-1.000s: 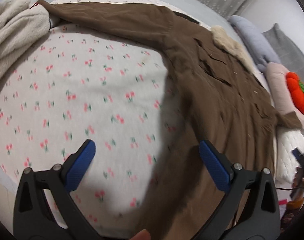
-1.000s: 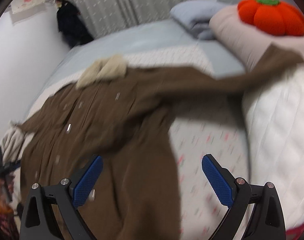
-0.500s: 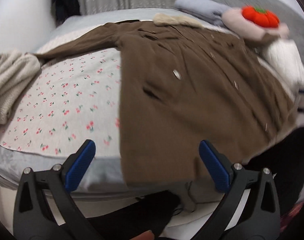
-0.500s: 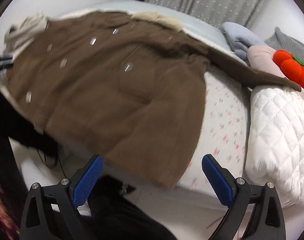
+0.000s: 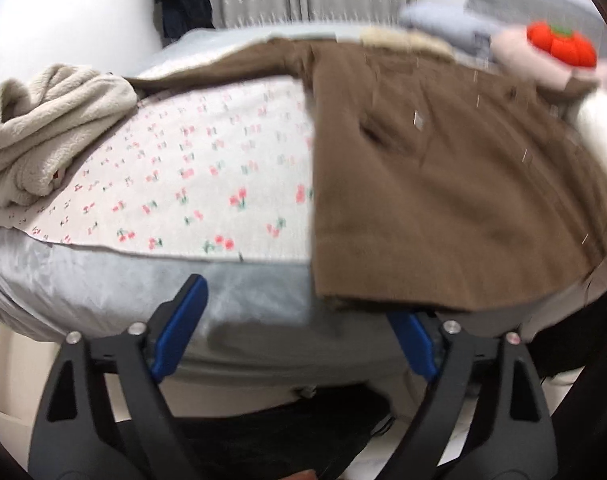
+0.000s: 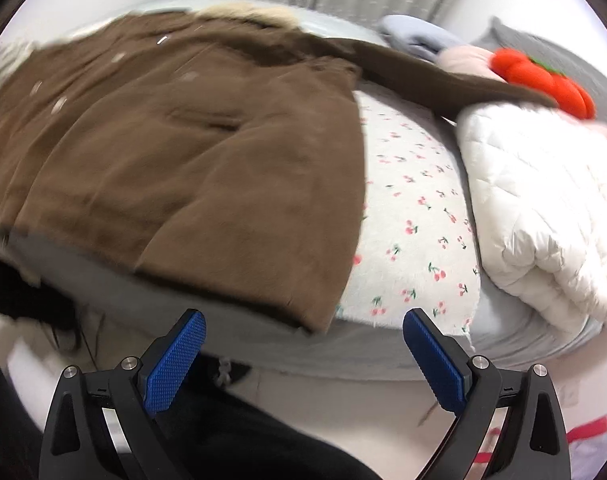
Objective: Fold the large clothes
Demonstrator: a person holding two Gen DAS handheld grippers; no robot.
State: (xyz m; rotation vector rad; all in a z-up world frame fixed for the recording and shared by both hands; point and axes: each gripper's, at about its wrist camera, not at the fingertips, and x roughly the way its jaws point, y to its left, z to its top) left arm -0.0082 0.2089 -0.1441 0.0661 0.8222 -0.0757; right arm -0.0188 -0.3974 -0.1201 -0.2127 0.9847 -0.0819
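A large brown coat (image 5: 443, 184) with a cream fur collar (image 5: 403, 40) lies spread on the cherry-print blanket (image 5: 191, 168) of a bed, sleeves out to both sides. It also shows in the right wrist view (image 6: 175, 168). My left gripper (image 5: 299, 328) is open and empty, below the coat's hem at its left corner; the right blue pad is partly hidden by the hem. My right gripper (image 6: 303, 344) is open and empty, just below the hem's right corner.
A cream fleece garment (image 5: 43, 128) lies bunched at the bed's left. A white quilted jacket (image 6: 543, 208), a pink pillow with an orange pumpkin plush (image 6: 543, 80) and grey pillows (image 5: 443, 24) sit at the right. A dark garment (image 5: 183, 0) hangs by the curtain.
Both grippers have pulled back from over the bed and dropped to its near edge, now level with the coat's hem. The coat lies as before. Both stay open.
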